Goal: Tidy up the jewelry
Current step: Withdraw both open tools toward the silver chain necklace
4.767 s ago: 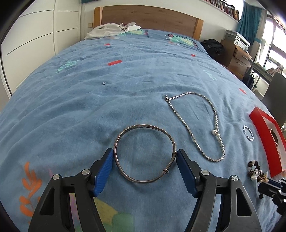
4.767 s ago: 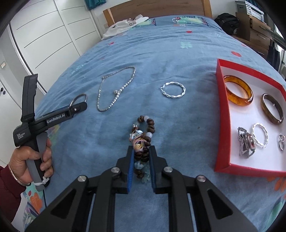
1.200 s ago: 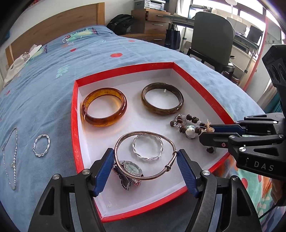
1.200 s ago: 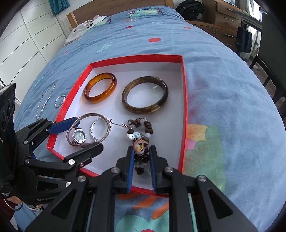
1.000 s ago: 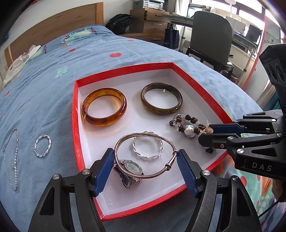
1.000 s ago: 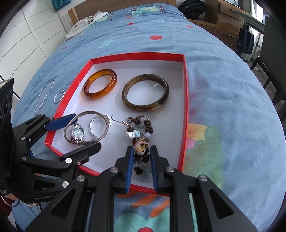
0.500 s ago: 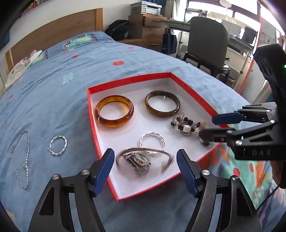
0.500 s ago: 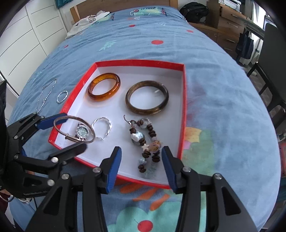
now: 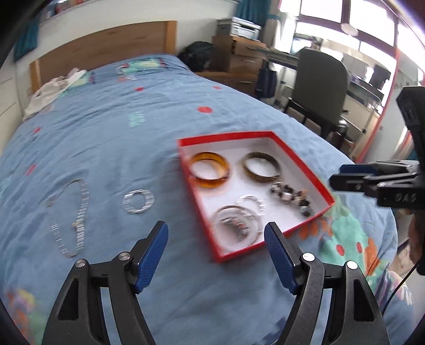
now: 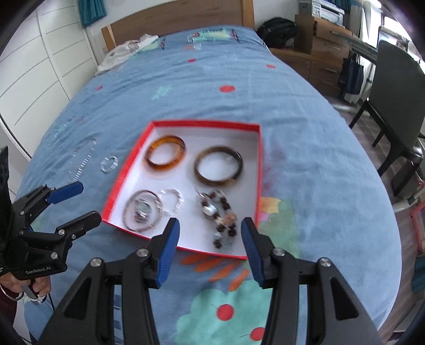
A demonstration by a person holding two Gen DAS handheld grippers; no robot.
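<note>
A red-rimmed white tray lies on the blue bedspread. It holds an amber bangle, a dark bangle, a twisted silver ring, a thin metal bangle over a watch and a beaded bracelet. My left gripper is open and empty, above the bed near the tray's front left corner. My right gripper is open and empty, above the tray's front edge. A silver chain necklace and a twisted silver bracelet lie on the bedspread left of the tray.
A wooden headboard and white clothing are at the far end of the bed. A dark office chair, drawers and a desk stand to the right. White wardrobe doors are on the left.
Both grippers have let go: the thin bangle and the beaded bracelet now lie in the tray. Both grippers have opened and pulled back and up, away from the tray.
</note>
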